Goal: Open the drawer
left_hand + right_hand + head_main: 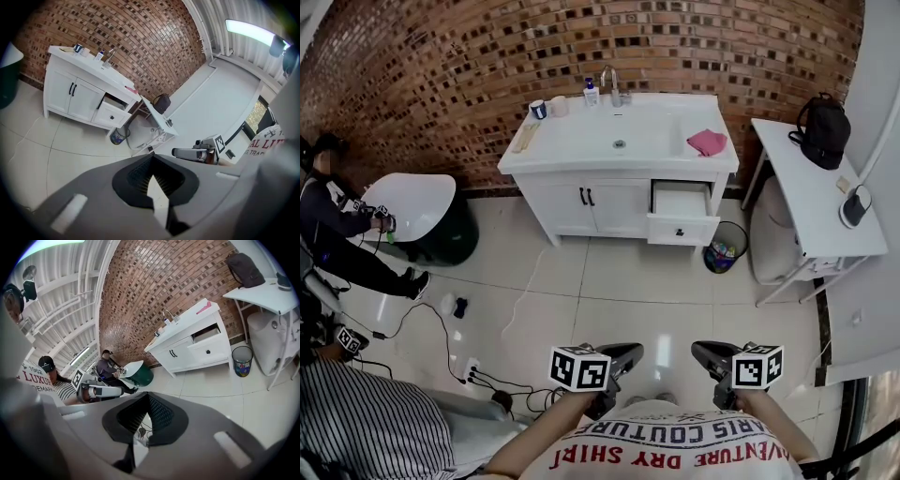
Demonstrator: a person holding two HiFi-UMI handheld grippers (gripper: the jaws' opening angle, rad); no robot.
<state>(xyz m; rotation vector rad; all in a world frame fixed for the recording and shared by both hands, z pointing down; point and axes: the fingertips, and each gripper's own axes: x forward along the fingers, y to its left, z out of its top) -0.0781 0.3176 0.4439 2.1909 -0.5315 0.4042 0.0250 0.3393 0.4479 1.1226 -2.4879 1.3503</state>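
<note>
Closest to me is my own shirt hem, and just past it my two grippers, held side by side and apart over the tiled floor. Both point toward the white vanity cabinet (581, 202) against the brick wall. My left gripper (630, 351) has its jaws pressed together with nothing between them. My right gripper (701, 351) is closed up the same way, and it too is empty. Both are well short of the vanity.

The drawer (682, 225) sits in the right-hand part of the vanity, beside the two doors. It stands pulled out, with its white inside showing above the front panel and its small dark knob.

On the vanity's top, a pink cloth (707, 142) lies at the right end. A tap (612, 86) and a soap bottle (592, 92) stand at the back, and two mugs (547, 108) are left of them. A waste bin (725, 247) stands on the floor just right of the vanity. Further right is a white side table (811, 192) with a black backpack (823, 129) on it. Well left of the vanity, a person sits by a round white table (417, 202).
</note>
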